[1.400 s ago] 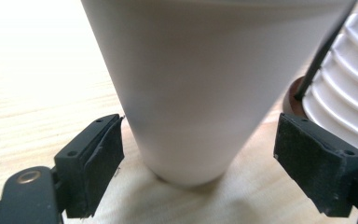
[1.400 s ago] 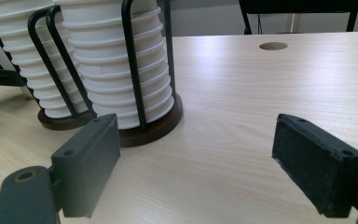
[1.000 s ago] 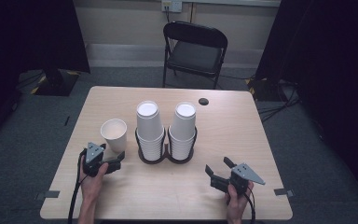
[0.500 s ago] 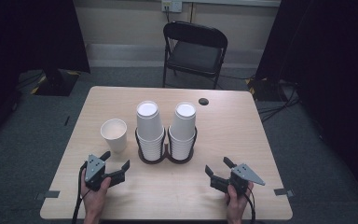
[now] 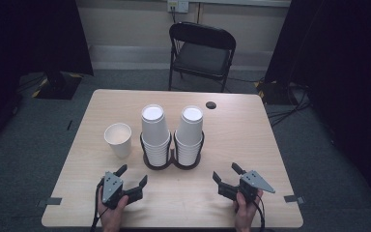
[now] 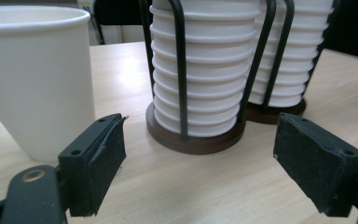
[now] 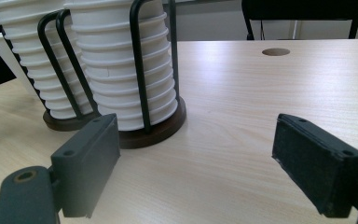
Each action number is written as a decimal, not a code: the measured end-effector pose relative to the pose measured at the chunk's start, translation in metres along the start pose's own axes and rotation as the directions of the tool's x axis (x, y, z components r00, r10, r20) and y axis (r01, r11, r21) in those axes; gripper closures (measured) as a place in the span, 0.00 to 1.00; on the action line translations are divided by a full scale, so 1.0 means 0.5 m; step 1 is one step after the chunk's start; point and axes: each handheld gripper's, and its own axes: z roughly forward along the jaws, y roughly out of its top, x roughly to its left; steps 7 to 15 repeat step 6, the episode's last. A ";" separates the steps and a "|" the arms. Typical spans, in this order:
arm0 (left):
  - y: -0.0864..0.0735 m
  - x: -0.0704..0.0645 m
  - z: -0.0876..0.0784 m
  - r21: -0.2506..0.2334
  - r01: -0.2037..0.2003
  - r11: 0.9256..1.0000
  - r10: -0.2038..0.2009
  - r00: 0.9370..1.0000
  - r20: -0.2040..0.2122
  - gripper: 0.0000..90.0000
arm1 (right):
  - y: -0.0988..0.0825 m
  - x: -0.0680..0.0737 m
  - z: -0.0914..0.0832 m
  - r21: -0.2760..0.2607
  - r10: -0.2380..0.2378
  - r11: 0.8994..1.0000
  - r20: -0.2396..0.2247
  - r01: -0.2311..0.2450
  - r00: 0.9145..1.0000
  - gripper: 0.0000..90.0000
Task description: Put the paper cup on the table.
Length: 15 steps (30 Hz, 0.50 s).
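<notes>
A single white paper cup [image 5: 118,138] [image 6: 37,79] stands upright on the table, left of two stacks of white cups [image 5: 154,133] [image 5: 190,133] in a black wire holder [image 6: 181,84]. My left gripper [image 5: 133,174] [image 6: 200,158] lies near the front edge, short of the cup and the left stack. It is open with nothing between its jaws, which have just been closing a little. My right gripper [image 5: 225,171] [image 7: 196,163] rests open at the front right, facing the nearer stack [image 7: 121,70], its jaws around bare tabletop.
The wooden table [image 5: 251,140] has a small round hole [image 5: 211,105] [image 7: 276,52] at the back right. A black folding chair [image 5: 200,53] stands behind the table. Dark curtains hang on both sides.
My left gripper has drawn back from beside the single cup toward the front edge and slightly right. The cup stays where it was. The right gripper has not moved.
</notes>
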 end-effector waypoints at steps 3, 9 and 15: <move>0.000 0.000 0.000 0.001 0.008 1.000 -0.008 1.000 -0.020 0.18 | 0.000 0.000 -0.001 -0.007 -0.001 1.000 -0.001 0.001 1.000 0.16; -0.003 0.004 -0.006 -0.035 0.041 0.999 -0.042 0.999 -0.029 0.18 | -0.001 0.001 -0.002 -0.010 -0.003 1.000 0.002 0.003 1.000 0.16; -0.003 0.004 -0.006 -0.035 0.041 0.999 -0.042 0.999 -0.029 0.18 | -0.001 0.001 -0.002 -0.010 -0.003 1.000 0.002 0.003 1.000 0.16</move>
